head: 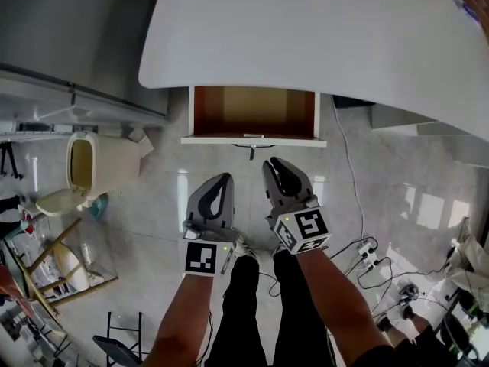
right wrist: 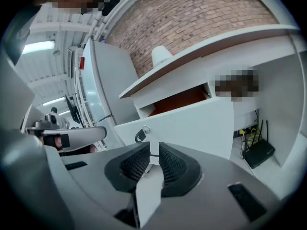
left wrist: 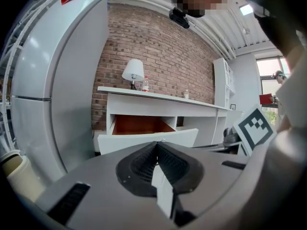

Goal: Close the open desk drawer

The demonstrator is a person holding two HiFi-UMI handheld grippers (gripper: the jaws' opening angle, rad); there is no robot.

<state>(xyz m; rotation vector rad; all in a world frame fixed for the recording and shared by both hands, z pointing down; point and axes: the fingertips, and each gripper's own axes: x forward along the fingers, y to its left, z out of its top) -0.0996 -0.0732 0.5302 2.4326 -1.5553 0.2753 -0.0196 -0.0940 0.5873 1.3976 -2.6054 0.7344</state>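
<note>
The white desk (head: 321,37) has one drawer (head: 252,112) pulled out, its brown inside showing and nothing in it. A small dark handle (head: 251,151) hangs from the white drawer front (head: 252,140). Both grippers hover above the floor just short of that front. My left gripper (head: 223,183) sits below and left of the handle, jaws shut and holding nothing. My right gripper (head: 276,168) is below and right of the handle, its jaws a narrow slit apart with nothing between them. In the right gripper view the handle (right wrist: 141,134) lies just above and left of the right gripper (right wrist: 154,151). The left gripper (left wrist: 156,146) faces the drawer front (left wrist: 148,140).
A tall grey fridge (left wrist: 57,80) stands left of the desk, with a cream bin (head: 84,163) on the floor beside it. A power strip and cables (head: 367,254) lie on the tiles at the right. A router (right wrist: 259,152) sits under the desk. A lamp (left wrist: 133,72) stands on the desktop.
</note>
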